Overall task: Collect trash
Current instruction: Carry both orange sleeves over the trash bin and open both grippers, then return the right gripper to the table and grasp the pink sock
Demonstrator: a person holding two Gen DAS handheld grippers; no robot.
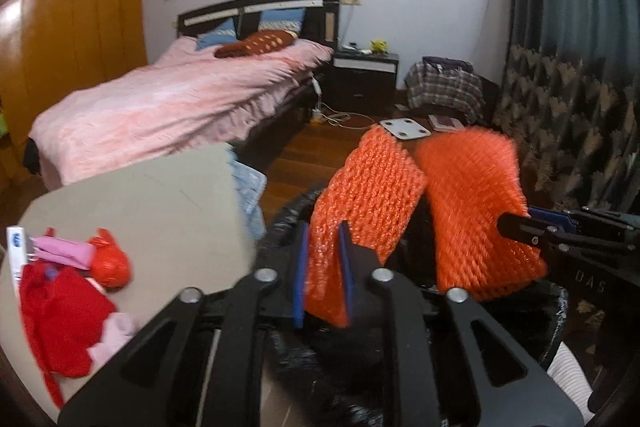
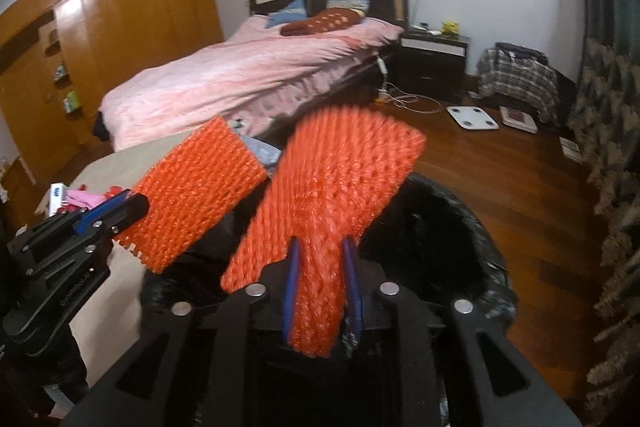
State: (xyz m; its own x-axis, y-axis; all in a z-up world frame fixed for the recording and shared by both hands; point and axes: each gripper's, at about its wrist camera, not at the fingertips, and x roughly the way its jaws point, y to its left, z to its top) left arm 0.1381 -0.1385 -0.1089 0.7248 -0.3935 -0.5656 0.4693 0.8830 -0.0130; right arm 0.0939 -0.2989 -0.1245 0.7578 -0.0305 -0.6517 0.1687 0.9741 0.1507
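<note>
Two orange foam nets above black-lined bin (image 2: 460, 211): left net (image 1: 360, 211) clamped between left tool (image 1: 324, 279) pads, right net (image 2: 332, 195) clamped in right tool (image 2: 320, 291). Surface (image 1: 152, 203) at nine o'clock, bed (image 1: 168, 99) beyond.

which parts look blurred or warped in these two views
Left wrist view: the right-hand orange foam net smears with motion blur while the bed stays fairly sharp; glare streaks the wardrobe. Right wrist view: the net in its own gripper is blurred, and the fisheye bends the curtain and darkens the corners.
</note>
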